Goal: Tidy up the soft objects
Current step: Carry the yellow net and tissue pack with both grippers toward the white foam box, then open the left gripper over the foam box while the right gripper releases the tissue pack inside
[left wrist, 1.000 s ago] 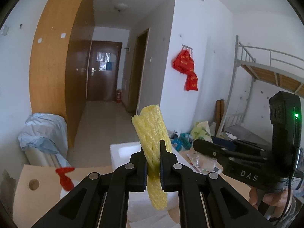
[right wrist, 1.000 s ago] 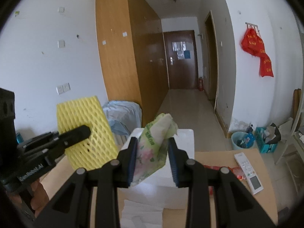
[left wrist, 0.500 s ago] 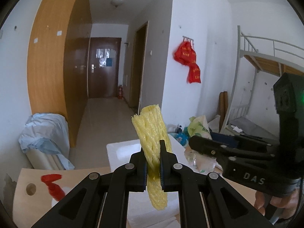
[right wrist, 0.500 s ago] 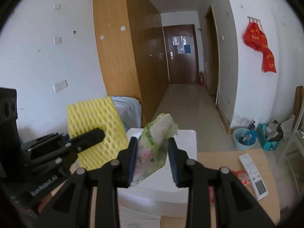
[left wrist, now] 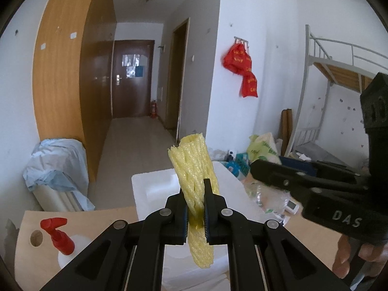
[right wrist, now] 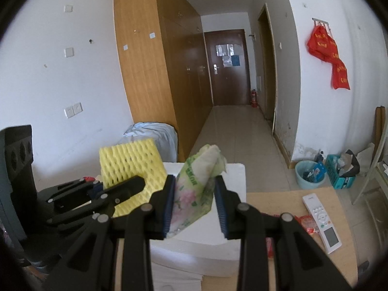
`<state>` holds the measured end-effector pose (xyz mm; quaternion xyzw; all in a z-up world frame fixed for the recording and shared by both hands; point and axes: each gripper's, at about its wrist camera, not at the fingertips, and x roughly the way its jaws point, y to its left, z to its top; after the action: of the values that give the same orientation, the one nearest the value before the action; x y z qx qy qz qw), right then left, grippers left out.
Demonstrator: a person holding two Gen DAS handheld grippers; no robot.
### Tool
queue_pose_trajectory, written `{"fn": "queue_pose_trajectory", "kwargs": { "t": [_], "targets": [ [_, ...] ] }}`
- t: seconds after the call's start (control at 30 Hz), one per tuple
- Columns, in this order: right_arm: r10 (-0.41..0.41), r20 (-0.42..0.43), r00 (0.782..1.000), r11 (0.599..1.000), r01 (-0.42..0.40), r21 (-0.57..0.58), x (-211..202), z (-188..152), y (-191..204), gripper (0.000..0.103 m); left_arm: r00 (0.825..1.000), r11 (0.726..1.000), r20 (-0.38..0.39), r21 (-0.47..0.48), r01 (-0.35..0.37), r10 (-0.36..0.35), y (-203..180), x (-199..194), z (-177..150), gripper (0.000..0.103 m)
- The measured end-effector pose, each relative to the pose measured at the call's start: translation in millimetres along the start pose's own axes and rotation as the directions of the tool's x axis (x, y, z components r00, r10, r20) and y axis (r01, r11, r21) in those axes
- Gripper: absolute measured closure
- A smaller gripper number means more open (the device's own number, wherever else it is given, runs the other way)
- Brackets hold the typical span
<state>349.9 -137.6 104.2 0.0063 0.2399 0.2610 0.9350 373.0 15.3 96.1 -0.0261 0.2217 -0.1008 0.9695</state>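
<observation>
The left claw is clamped tight on a yellow foam net, which stands upright between the pads at the centre of the left wrist view, its top above the fingers and its lower end hanging below them. At the lower left of that frame a white spray bottle with a red trigger head stands on the pale wooden tabletop. Behind the net lies a white foam box. At the right edge the right claw comes in as a black body, with the fingers of a hand under it in the lower right corner.

In the right wrist view, the left claw shows at the lower left, with the yellow foam net seen broadside as a flat mesh sheet. At the centre the right claw is closed partway on a soft green-and-pink flowered packet that fills the gap between the blue pads and pokes out above them. The white foam box sits right behind it. Farther right, a white remote control lies on the tabletop, with red wrappers just beside it.
</observation>
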Motion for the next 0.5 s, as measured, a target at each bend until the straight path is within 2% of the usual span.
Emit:
{"fn": "queue_pose_trajectory", "kwargs": {
  "t": [0.27, 0.47, 0.5],
  "targets": [
    [-0.002, -0.001, 1.000, 1.000, 0.002, 0.006, 1.7, 3.4, -2.2, 0.067, 0.998, 1.000, -0.058, -0.005, 0.002, -0.002, 1.3, 16.1, -3.4, 0.093],
    [-0.002, 0.002, 1.000, 1.000, 0.002, 0.004, 1.9, 2.7, -2.5, 0.067, 0.999, 0.999, -0.039, 0.026, -0.020, 0.021, -3.4, 12.7, -4.8, 0.092],
    [-0.004, 0.002, 1.000, 1.000, 0.004, 0.004, 2.1, 2.9, -2.8, 0.067, 0.999, 0.999, -0.035, 0.029, -0.031, 0.032, -2.6, 12.1, -5.6, 0.089]
  ]
}}
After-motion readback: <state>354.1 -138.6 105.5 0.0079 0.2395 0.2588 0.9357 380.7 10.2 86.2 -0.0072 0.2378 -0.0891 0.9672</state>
